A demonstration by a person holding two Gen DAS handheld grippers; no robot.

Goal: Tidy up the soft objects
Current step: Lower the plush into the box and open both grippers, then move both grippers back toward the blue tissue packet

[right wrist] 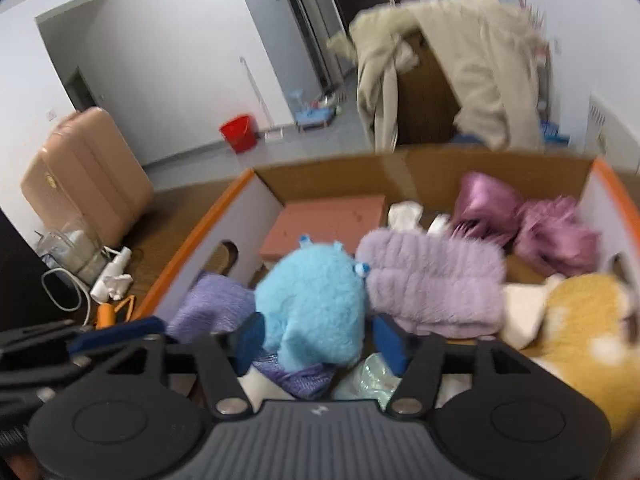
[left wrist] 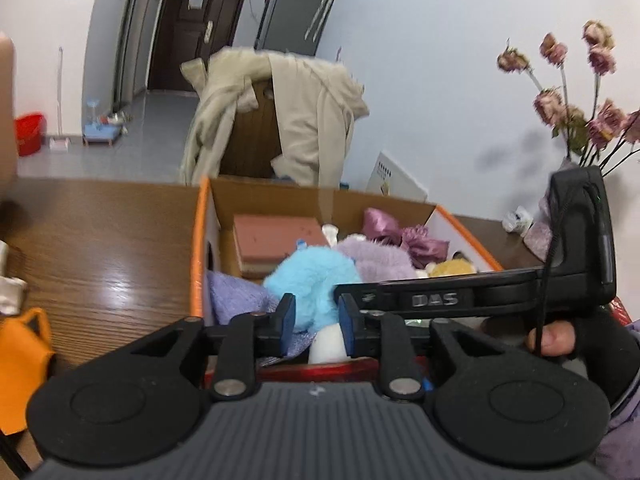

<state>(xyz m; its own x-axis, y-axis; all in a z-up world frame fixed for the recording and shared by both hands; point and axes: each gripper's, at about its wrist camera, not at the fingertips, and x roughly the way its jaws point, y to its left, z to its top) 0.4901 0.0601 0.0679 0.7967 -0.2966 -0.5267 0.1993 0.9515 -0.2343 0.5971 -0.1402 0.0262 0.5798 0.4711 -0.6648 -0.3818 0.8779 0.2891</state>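
Observation:
An orange-edged cardboard box (right wrist: 208, 220) holds soft things: a light blue plush (right wrist: 316, 300), a lilac fuzzy piece (right wrist: 432, 280), a purple knit cloth (right wrist: 212, 308), a pink sponge block (right wrist: 324, 228), a magenta satin bow (right wrist: 520, 220) and a yellow plush (right wrist: 588, 320). My right gripper (right wrist: 316, 340) is open, its blue pads on either side of the blue plush's lower end. My left gripper (left wrist: 316, 316) is open at the box's near edge, with the blue plush (left wrist: 312, 276) and a white object (left wrist: 328, 344) between its pads. The right gripper's body (left wrist: 480, 296) crosses just beyond it.
The box (left wrist: 200, 240) stands on a brown wooden table (left wrist: 100, 248). A chair with a beige coat (left wrist: 304, 120) is behind it. Dried flowers (left wrist: 580, 100) stand at right. An orange object (left wrist: 20, 360) lies at left. A pink suitcase (right wrist: 84, 176) and red bucket (right wrist: 240, 132) are on the floor.

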